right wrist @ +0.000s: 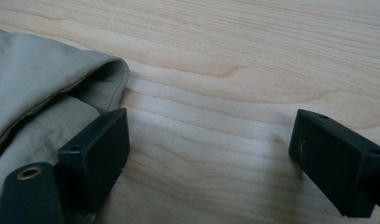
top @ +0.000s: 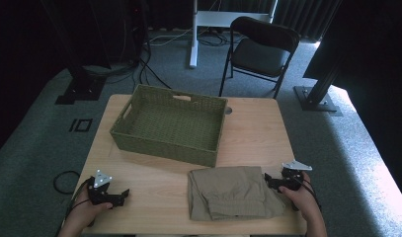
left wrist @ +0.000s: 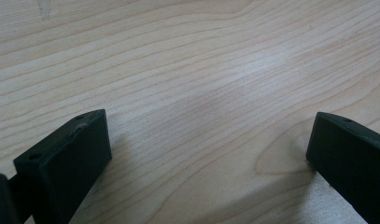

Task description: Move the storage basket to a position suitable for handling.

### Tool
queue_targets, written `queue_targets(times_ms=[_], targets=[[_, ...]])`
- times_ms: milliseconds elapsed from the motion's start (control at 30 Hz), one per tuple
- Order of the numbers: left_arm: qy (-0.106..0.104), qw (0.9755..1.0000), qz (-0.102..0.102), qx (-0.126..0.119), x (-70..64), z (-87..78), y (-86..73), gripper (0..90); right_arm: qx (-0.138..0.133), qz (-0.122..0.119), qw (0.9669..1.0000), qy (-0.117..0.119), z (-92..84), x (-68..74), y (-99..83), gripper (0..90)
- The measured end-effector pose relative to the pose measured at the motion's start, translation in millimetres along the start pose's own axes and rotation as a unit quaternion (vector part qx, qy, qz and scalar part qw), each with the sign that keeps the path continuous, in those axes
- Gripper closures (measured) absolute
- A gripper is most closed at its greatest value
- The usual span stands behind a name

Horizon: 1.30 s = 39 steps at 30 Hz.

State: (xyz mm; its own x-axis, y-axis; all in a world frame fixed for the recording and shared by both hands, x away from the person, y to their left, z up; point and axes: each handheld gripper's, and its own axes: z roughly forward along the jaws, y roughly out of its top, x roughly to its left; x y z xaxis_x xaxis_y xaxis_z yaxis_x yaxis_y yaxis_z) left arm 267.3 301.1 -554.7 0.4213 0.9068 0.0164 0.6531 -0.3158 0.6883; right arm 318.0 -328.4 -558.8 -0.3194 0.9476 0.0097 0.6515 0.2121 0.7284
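The high view looks forward and down from above the person's side onto the whole table (top: 248, 128), with floor and a chair (top: 260, 49) beyond. Both gripper views sit very near the wood, looking along their 2 jaws. The right gripper view shares the folded cloth (right wrist: 33, 79) with the high view (top: 233, 190).

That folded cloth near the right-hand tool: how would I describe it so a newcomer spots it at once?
Start at the wooden table and find the green woven basket. Just in front of it, toward the person, lies the folded khaki garment, beside the right tool. It is the table's one soft, flat thing.
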Motion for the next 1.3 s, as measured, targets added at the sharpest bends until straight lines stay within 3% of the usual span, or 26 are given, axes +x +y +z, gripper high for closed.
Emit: queue_targets(times_ms=[167,267,533,833,1300], targets=[[-0.009,0.9999,0.011,0.001,3.7,-0.2,0.2,0.7,0.000,0.000,1.0000,0.001,0.6,-0.8,0.8,11.9],[-0.007,0.9999,0.009,0.005,9.0,0.2,1.9,0.8,-0.003,0.015,0.9999,-0.004,2.3,-1.9,3.0,12.6],[-0.007,0.9997,0.024,-0.001,21.5,1.7,16.5,0.8,-0.006,0.018,0.9998,-0.002,4.2,2.1,12.4,13.0],[-0.020,0.9995,0.013,-0.019,35.8,2.7,34.4,0.8,-0.018,0.021,0.9996,-0.009,-1.1,4.1,35.1,13.0],[-0.009,0.9980,0.016,-0.060,61.2,-9.8,75.7,0.9,-0.054,0.002,0.9982,0.024,-9.2,28.4,72.0,13.0]])
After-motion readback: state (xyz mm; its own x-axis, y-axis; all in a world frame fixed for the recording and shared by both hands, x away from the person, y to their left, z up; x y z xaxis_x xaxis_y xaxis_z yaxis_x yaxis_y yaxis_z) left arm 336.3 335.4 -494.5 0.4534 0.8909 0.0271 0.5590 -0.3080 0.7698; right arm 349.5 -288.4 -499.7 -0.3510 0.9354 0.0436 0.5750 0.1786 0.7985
